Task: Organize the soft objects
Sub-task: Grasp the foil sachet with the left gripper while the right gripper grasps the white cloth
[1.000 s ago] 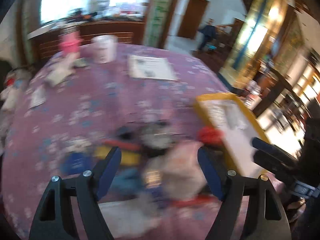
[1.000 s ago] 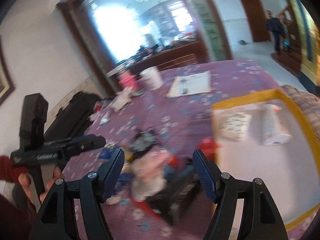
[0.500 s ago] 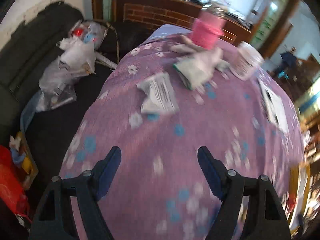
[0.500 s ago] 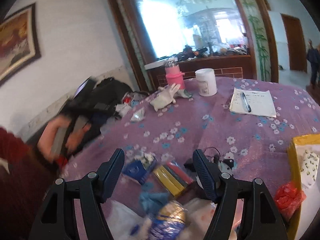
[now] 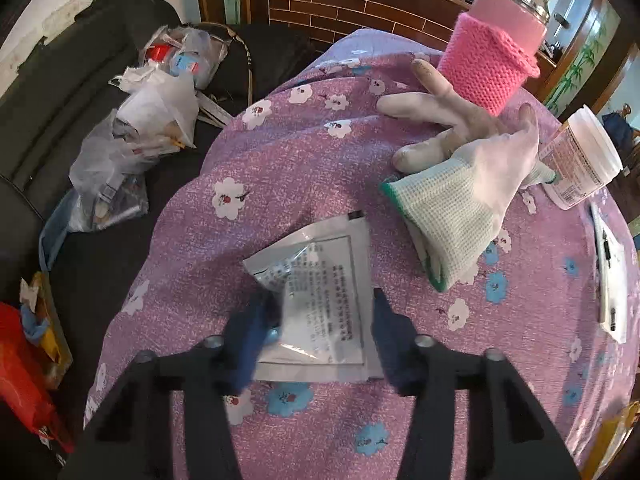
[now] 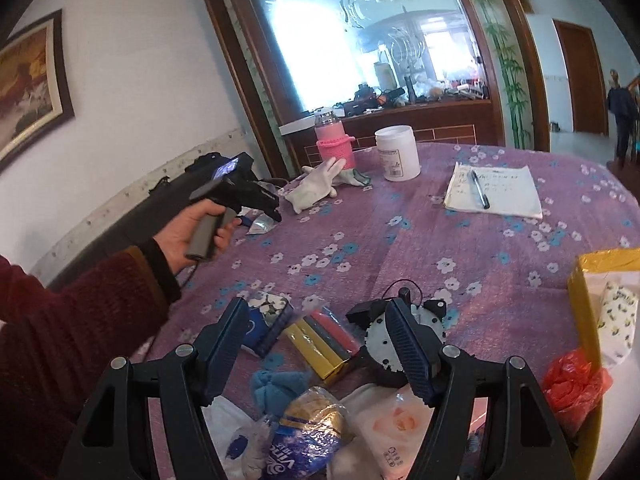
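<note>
A clear plastic packet [image 5: 320, 288] with printed text lies flat on the purple flowered tablecloth [image 5: 280, 160] near its left edge. My left gripper [image 5: 318, 332] points down over the packet, jaws closing, blurred fingers at its two side edges. From the right wrist view a hand holds that left gripper [image 6: 269, 213] at the far left. A white glove [image 5: 460, 184] lies just beyond. My right gripper [image 6: 316, 306] hangs open above a pile: blue cloth [image 6: 276, 384], blue tissue pack [image 6: 304, 436], pink wipes pack [image 6: 392, 424], nothing gripped.
A pink knit-sleeved bottle [image 5: 492, 64] and a white tub [image 5: 580, 160] stand behind the glove. A notepad with pen [image 6: 494, 190] lies at the back right. A yellow tray [image 6: 582, 292] holds a tissue pack; a red bag [image 6: 576, 380] sits beside it. Plastic bags [image 5: 140, 120] cover a dark sofa.
My left gripper swung from the pile to the table's far left, dropped over the packet, and its jaws narrowed. The right gripper shifted a little over the pile and stayed open.
</note>
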### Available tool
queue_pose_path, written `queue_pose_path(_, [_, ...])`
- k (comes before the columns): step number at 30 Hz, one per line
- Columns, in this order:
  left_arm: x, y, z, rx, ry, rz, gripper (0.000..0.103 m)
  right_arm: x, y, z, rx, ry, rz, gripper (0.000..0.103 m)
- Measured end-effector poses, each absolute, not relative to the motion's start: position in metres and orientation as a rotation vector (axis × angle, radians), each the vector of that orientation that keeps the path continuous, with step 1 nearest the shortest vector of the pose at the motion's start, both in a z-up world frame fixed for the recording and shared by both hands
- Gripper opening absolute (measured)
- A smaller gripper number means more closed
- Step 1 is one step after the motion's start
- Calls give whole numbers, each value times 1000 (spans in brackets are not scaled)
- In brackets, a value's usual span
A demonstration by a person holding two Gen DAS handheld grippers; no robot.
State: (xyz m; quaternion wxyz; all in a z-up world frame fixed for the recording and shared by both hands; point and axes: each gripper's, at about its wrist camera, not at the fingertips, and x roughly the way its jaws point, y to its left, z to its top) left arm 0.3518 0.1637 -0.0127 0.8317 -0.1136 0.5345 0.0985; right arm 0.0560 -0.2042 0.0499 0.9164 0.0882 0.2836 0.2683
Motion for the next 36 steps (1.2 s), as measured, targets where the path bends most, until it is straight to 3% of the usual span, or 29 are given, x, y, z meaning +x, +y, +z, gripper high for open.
queue_pose_path(5, [337,163,-8,-268,1091,204,29,54,-204,52,180,579,543,75])
queue_pose_path(13, [264,136,21,-277,1059,45,29,50,-205,53,186,579,545,75])
queue_pose_path(21, [116,110,58,-192,957,-62,29,39,-186,52,140,615,625,75])
queue_pose_path(28, [16,69,35,-100,892,-106,29,15,-164,53,96,621,748,75])
queue_pose_path(36, [-9,51,-11,-87,929,-139,30,-38,-131,28,40,763,709,75])
